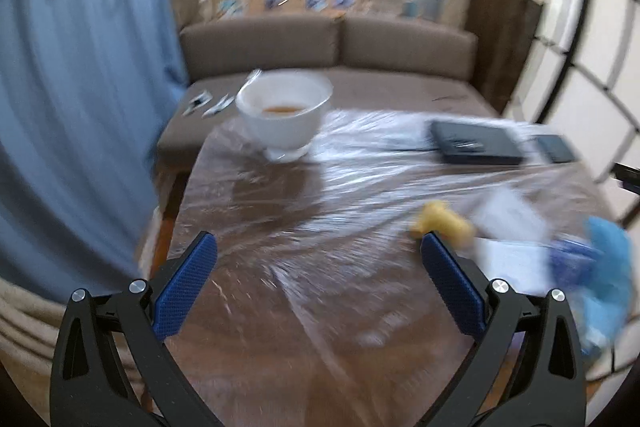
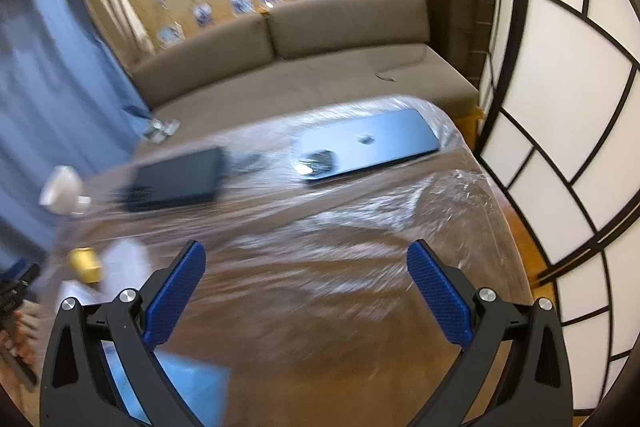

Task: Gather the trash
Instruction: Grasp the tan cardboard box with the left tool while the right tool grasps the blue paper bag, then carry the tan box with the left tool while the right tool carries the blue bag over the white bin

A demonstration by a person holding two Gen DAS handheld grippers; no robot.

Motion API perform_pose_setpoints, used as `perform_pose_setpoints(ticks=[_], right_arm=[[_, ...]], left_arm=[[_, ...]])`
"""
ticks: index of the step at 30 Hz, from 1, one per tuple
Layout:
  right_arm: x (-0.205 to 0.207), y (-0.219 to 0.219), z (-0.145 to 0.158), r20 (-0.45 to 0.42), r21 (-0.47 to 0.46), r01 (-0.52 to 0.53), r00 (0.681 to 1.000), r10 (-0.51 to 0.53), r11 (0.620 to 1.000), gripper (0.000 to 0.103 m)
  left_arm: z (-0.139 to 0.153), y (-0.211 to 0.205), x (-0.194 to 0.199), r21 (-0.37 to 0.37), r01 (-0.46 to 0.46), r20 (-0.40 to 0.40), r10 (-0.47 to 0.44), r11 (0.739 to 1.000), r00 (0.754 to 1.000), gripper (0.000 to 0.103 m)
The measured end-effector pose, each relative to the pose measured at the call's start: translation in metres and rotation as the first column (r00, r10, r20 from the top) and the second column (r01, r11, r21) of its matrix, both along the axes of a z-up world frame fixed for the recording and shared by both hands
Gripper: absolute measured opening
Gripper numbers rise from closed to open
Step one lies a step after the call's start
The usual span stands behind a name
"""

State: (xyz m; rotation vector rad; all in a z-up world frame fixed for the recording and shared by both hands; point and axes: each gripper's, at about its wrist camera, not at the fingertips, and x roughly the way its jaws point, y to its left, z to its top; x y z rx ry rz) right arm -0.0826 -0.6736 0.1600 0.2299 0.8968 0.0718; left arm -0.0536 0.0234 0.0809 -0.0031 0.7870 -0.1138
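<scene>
Nearest the lenses, both tools hang above the plastic-wrapped worktop with nothing between the blue pads: left tool spread wide and released, right tool likewise released.

Both views are motion-blurred, so item identities are tentative.

Trash cluster sits on the left tool's right side: a crumpled yellow scrap just past its right pad, white paper sheets beside that, and a blue crumpled wrapper at the worktop's near right edge. Right wrist view shows the same yellow scrap far to its left.

Judgement: step in hand is the approach to a first piece. The yellow scrap looks the closest candidate for the left tool. Advice: swing right until the scrap is centred between the pads, descend low, close slowly; the film cover may bunch and get pinched if the pads drag.

Mid-distance: a white bowl with brownish residue, probably dishware, not trash. Beyond, a dark notebook-like slab and a laptop; steer clear. Farthest, a brown sofa.
</scene>
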Motion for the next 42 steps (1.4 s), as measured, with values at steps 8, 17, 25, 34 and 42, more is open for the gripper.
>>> perform_pose_setpoints(ticks=[8, 17, 25, 34, 42], right_arm=[[-0.060, 0.052, -0.014, -0.079, 0.082, 0.009, 0.997, -0.002, 0.997, 0.099], [-0.068, 0.076, -0.050, -0.203, 0.118, 0.034, 0.979, -0.010, 0.992, 0.099], [-0.068, 0.091, -0.058, -0.190, 0.107, -0.026, 0.981, 0.046, 0.994, 0.099], [-0.065, 0.101, -0.058, -0.162, 0.144, -0.078, 0.982, 0.102, 0.987, 0.054], [-0.067, 0.102, -0.035, -0.076, 0.178, -0.107, 0.990, 0.122, 0.978, 0.050]], left_arm=[[0.012, -0.060, -0.081, -0.013, 0.316, 0.036, -0.316, 0.949, 0.948, 0.102], [-0.034, -0.100, -0.096, 0.059, 0.376, -0.041, -0.374, 0.925, 0.926, 0.102], [-0.047, -0.102, -0.090, 0.069, 0.370, -0.064, -0.366, 0.927, 0.928, 0.095], [-0.048, -0.102, -0.092, 0.047, 0.379, -0.095, -0.374, 0.924, 0.923, 0.049], [-0.031, -0.091, -0.102, 0.009, 0.329, -0.059, -0.328, 0.944, 0.943, 0.049]])
